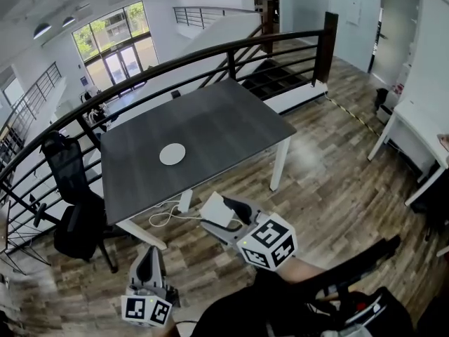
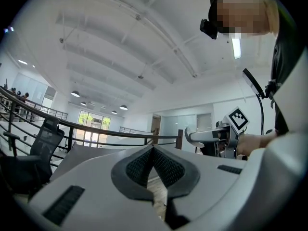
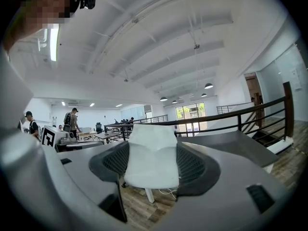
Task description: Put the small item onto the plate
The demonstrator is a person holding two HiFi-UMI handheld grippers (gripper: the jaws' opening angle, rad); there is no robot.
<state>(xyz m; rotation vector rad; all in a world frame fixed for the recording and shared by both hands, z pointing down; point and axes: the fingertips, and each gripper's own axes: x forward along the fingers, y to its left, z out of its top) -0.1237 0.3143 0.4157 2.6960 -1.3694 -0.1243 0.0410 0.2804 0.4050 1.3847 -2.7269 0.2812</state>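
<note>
A small round white plate lies on the dark grey table, left of its middle. My right gripper hovers off the table's near edge, above the wooden floor, shut on a small white block. In the right gripper view the white block fills the gap between the two dark pads. My left gripper is lower left, away from the table, pointing up. Its jaws meet at the tip with nothing between them, as the left gripper view shows.
A white cable with an adapter hangs at the table's near edge. A black office chair stands left of the table. A dark railing runs behind it. A white desk is at the right.
</note>
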